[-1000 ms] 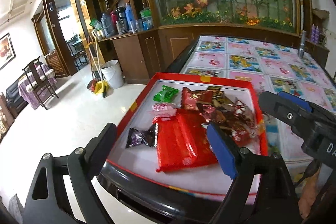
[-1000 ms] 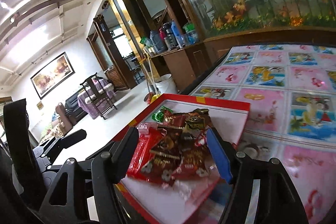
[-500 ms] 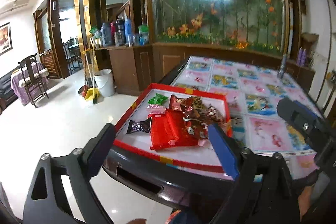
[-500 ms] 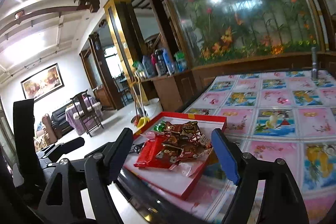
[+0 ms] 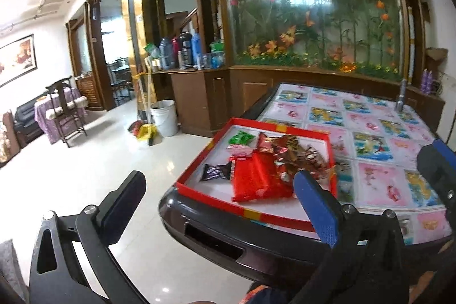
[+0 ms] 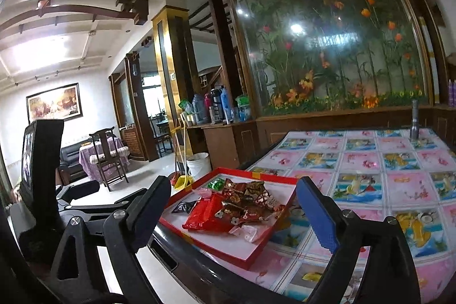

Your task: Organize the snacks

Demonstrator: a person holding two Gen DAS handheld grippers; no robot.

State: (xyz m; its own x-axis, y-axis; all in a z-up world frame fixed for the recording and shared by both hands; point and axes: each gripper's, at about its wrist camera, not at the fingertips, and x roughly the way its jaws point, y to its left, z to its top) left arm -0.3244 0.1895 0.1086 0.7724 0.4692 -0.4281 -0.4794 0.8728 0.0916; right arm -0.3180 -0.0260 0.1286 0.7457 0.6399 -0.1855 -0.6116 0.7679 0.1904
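Fingers on my left gripper (image 5: 219, 200) and right gripper (image 6: 233, 207) have just been opening, nothing between them; both tilt slightly down toward the snack tray (image 6: 228, 250) mid-frame on the bench (image 6: 399, 170).

Both wrist views off the table's near corner, sharing the red tray (image 5: 280, 128) (image 6: 258, 175).

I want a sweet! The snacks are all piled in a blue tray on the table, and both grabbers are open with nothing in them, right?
Nearly: the tray is red, not blue, as the left wrist view shows. The rest stands.
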